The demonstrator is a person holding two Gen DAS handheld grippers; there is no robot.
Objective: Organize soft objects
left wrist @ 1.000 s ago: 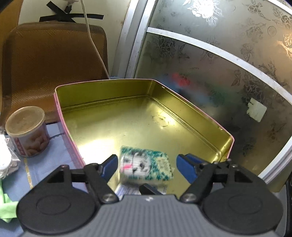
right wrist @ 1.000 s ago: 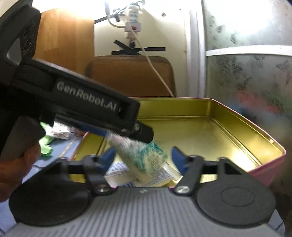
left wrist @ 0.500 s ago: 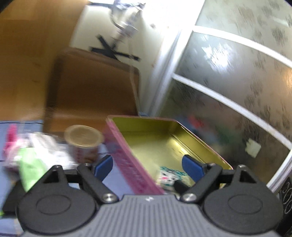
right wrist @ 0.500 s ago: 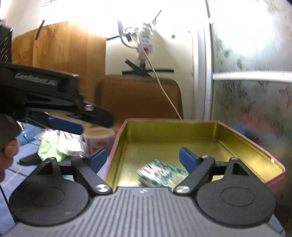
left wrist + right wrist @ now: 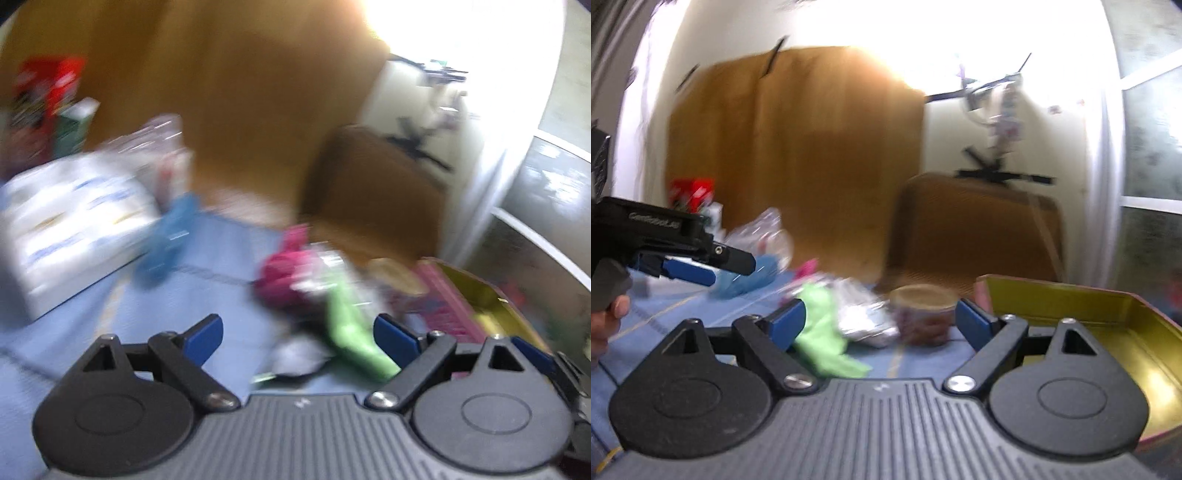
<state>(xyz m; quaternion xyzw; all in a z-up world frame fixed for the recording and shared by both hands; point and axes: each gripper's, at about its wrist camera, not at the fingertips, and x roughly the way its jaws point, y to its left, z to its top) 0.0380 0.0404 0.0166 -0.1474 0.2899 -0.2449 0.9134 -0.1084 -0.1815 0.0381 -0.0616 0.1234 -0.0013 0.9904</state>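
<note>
My left gripper [image 5: 297,334] is open and empty above the blue tablecloth; the view is blurred. A green cloth [image 5: 351,332], a pink cloth [image 5: 284,273] and a silvery packet lie just ahead of it. It also shows from the side in the right wrist view [image 5: 701,266]. My right gripper [image 5: 879,321] is open and empty; the green cloth [image 5: 823,332] and a crinkled silver packet [image 5: 864,314] lie beyond its left finger. The pink tin with the gold inside [image 5: 1071,306] stands at the right; what lies in it is hidden.
A round can [image 5: 923,314] stands between the cloths and the tin. A white pack [image 5: 70,229], a blue cloth [image 5: 166,240] and a clear bag [image 5: 764,232] lie at the left. A brown chair back [image 5: 979,229] and a glass door are behind.
Both grippers have swung left, away from the tin. The patterned tissue pack that lay in the tin is out of sight. The left gripper now faces the pile of cloths.
</note>
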